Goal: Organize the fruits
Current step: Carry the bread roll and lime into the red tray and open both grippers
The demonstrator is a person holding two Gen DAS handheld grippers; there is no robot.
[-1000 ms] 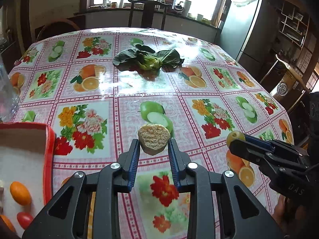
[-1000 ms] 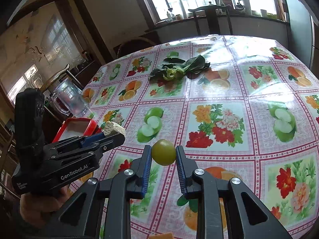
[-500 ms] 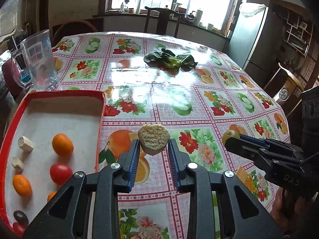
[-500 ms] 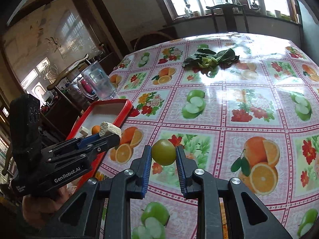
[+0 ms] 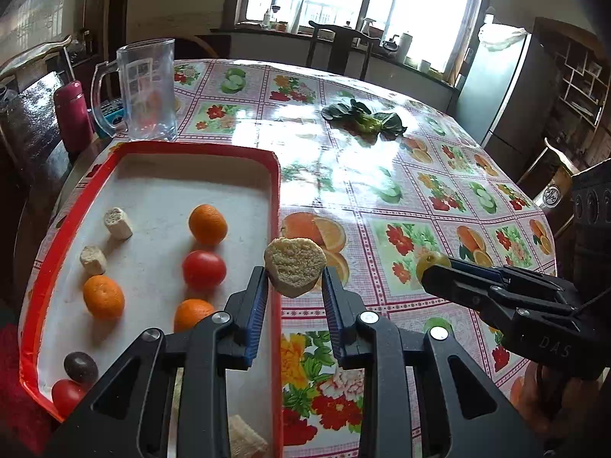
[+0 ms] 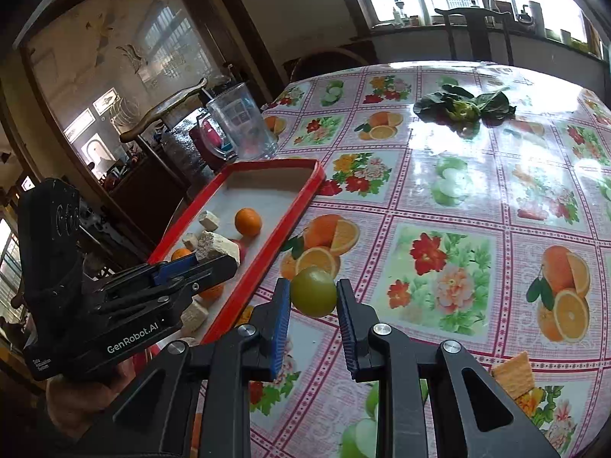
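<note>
My left gripper is shut on a beige, crumbly heart-shaped chunk and holds it above the right rim of the red tray. The tray holds oranges, tomatoes, a dark fruit and small beige pieces. My right gripper is shut on a green round fruit, held over the tablecloth just right of the tray. The left gripper with its chunk shows in the right wrist view, and the right gripper in the left wrist view.
A clear plastic jug and a dark red bottle stand behind the tray. A leafy green vegetable lies far across the table. A yellow cracker-like piece lies near the table's front. Chairs stand around the table.
Both grippers have swung left with their loads. The tray has come fully into view, and the left gripper now hangs over its right rim.
</note>
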